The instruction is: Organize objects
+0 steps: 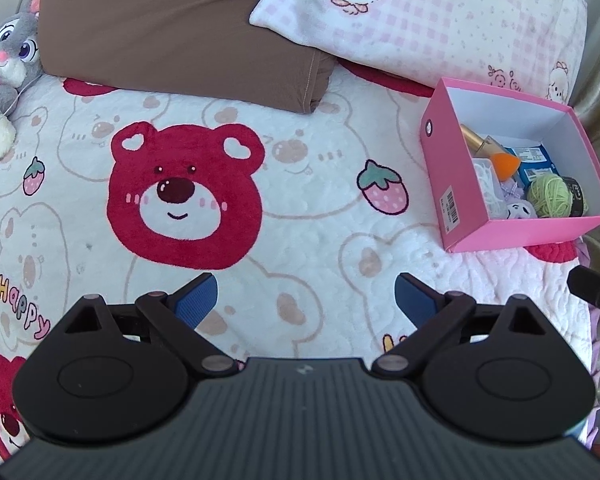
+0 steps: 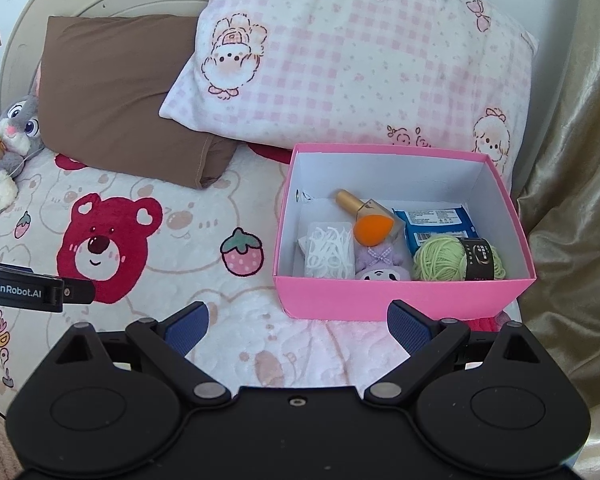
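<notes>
A pink open box sits on the bed's right side; it also shows in the left wrist view. Inside lie a green yarn ball, an orange sponge in a gold-capped case, a blue packet, a clear case of white strands and a small purple plush. My right gripper is open and empty, just in front of the box. My left gripper is open and empty over the bear blanket, left of the box.
A brown pillow and a pink checked pillow lie at the bed head. A grey bunny plush sits at far left. A gold curtain hangs on the right. The left gripper's body shows in the right wrist view.
</notes>
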Action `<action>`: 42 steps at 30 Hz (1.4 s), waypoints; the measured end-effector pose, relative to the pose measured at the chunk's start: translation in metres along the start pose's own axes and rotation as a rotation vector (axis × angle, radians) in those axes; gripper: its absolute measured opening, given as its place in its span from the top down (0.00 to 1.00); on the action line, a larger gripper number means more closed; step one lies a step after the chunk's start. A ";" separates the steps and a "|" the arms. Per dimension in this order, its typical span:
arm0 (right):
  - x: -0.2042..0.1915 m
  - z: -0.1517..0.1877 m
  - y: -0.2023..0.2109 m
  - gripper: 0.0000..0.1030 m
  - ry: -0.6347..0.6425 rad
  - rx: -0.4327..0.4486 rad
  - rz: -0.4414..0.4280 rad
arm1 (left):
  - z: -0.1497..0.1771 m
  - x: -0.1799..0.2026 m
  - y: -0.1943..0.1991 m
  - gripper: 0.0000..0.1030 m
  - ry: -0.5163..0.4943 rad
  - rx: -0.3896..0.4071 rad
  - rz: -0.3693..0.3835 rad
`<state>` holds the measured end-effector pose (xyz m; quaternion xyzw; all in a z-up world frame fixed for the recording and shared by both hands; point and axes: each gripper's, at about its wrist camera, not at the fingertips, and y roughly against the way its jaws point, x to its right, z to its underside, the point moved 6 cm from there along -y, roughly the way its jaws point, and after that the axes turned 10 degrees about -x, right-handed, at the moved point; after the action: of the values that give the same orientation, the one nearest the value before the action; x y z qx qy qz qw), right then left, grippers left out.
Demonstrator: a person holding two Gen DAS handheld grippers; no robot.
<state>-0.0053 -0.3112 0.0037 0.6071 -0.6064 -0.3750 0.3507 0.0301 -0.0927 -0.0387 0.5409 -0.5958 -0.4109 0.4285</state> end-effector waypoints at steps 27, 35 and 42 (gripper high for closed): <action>0.002 0.005 -0.001 0.05 -0.025 -0.044 0.028 | 0.007 -0.001 0.006 0.06 -0.012 -0.018 -0.025; 0.001 0.004 -0.001 0.05 -0.025 -0.043 0.029 | 0.007 -0.001 0.007 0.06 -0.013 -0.018 -0.025; 0.001 0.005 -0.001 0.05 -0.026 -0.042 0.035 | 0.010 -0.004 0.010 0.06 0.001 -0.015 -0.026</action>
<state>-0.0097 -0.3122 0.0003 0.5842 -0.6133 -0.3894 0.3618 0.0177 -0.0879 -0.0319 0.5456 -0.5855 -0.4205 0.4274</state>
